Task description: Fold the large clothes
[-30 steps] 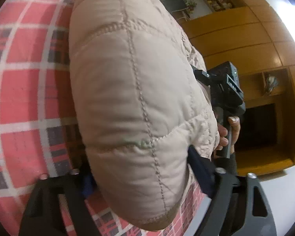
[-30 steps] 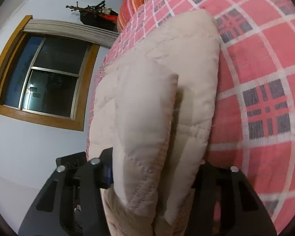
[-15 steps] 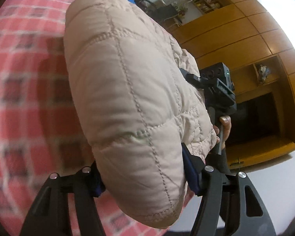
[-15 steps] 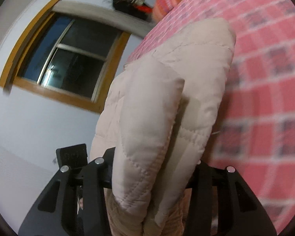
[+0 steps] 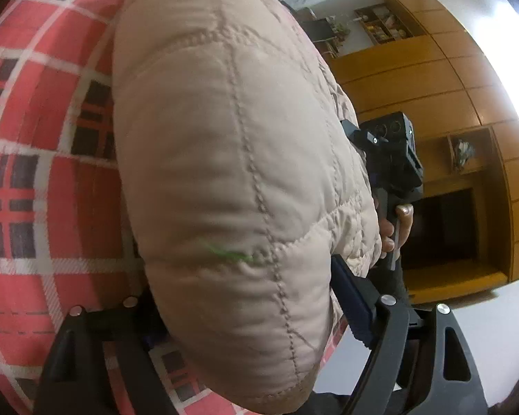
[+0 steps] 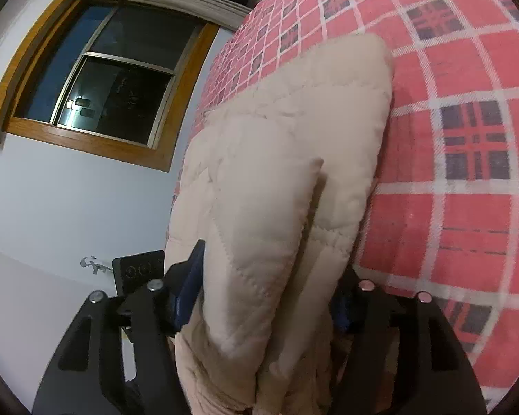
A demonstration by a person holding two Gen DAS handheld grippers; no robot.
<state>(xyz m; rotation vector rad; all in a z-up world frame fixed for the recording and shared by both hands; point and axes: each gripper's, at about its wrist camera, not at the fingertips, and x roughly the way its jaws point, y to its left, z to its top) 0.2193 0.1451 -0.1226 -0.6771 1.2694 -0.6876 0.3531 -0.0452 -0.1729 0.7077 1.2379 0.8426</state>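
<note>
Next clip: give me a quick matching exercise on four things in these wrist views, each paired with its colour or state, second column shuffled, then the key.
Column one:
1. quilted jacket
2. bedspread
3. window frame
4. left gripper

Column two:
A. red plaid with white lines
B. brown wood
C. shut on padded fabric
D. beige, stitched in panels

Pairs: 1-D, 2-A, 3-B, 4-C
</note>
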